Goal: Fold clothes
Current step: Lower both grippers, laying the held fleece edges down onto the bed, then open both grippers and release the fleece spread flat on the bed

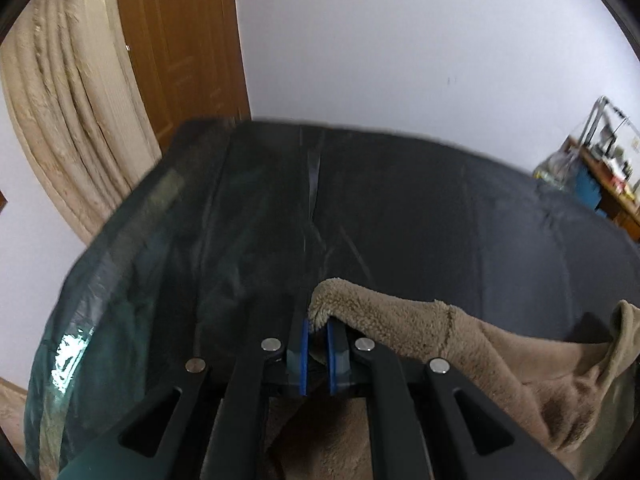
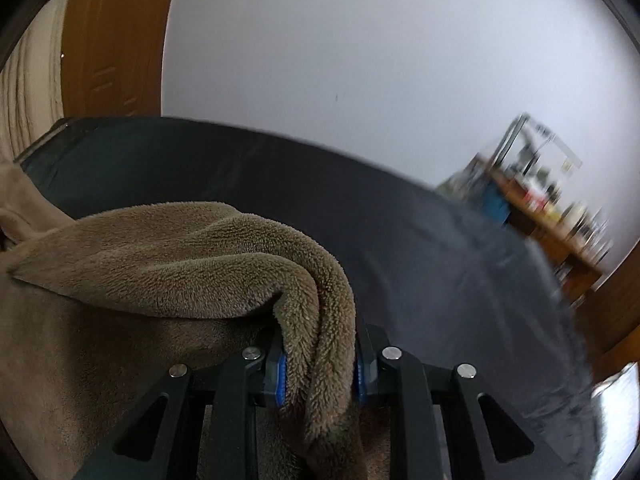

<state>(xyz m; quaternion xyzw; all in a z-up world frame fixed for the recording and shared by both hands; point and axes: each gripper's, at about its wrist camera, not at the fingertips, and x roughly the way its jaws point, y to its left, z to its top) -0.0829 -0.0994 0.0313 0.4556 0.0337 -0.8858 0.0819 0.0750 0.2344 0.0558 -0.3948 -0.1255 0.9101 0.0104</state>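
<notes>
Right now my left gripper (image 1: 318, 336) pinches a thin corner of the tan fleece garment (image 1: 400, 320), and my right gripper (image 2: 320, 376) clamps a thicker fold over the dark table (image 2: 400, 232). I'd lower both corners evenly, keeping the edge taut.

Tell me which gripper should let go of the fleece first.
Right, probably. The right gripper holds a thick bunched fold of fleece that already drapes onto the dark surface. The left gripper pinches only a thin corner, good for the final tug.
</notes>
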